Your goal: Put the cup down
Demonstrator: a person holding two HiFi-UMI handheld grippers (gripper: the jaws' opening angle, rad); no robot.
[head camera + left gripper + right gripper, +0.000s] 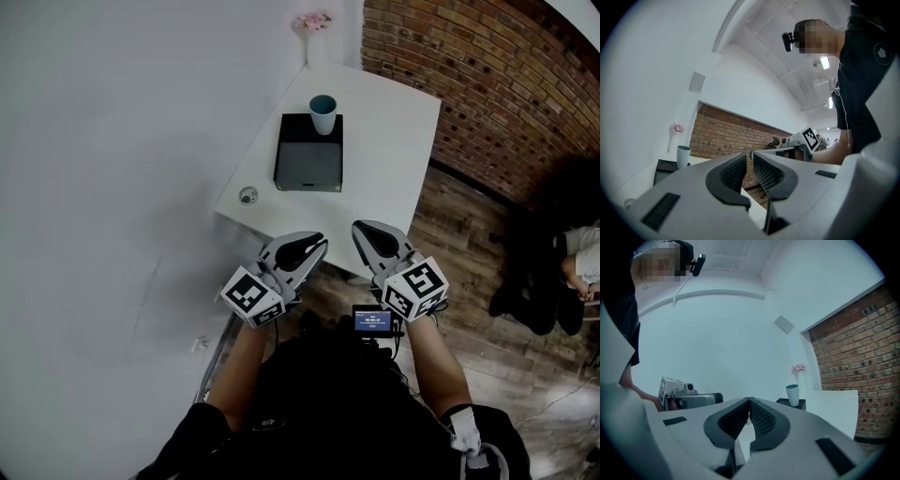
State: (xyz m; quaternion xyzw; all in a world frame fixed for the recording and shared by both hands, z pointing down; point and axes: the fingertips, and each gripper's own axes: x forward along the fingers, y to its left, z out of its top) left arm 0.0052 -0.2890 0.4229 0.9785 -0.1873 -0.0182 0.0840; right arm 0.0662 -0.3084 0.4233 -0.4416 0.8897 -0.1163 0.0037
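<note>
A pale teal cup (322, 114) stands upright on a flat black box (308, 161) on the white table (394, 150). Both grippers hover side by side in front of the table's near edge, well short of the cup. My left gripper (315, 247) is shut with nothing between its jaws, and so is my right gripper (363, 234). In the left gripper view the cup (683, 156) shows far off at the left beyond the shut gripper (750, 157). In the right gripper view the cup (792, 394) stands to the right of the shut gripper (749, 401).
A white vase with pink flowers (314, 23) stands at the table's far corner by the white wall. A small round object (247, 195) lies near the table's left corner. A brick wall (487, 84) runs along the right, and a person sits on the wooden floor (562, 281).
</note>
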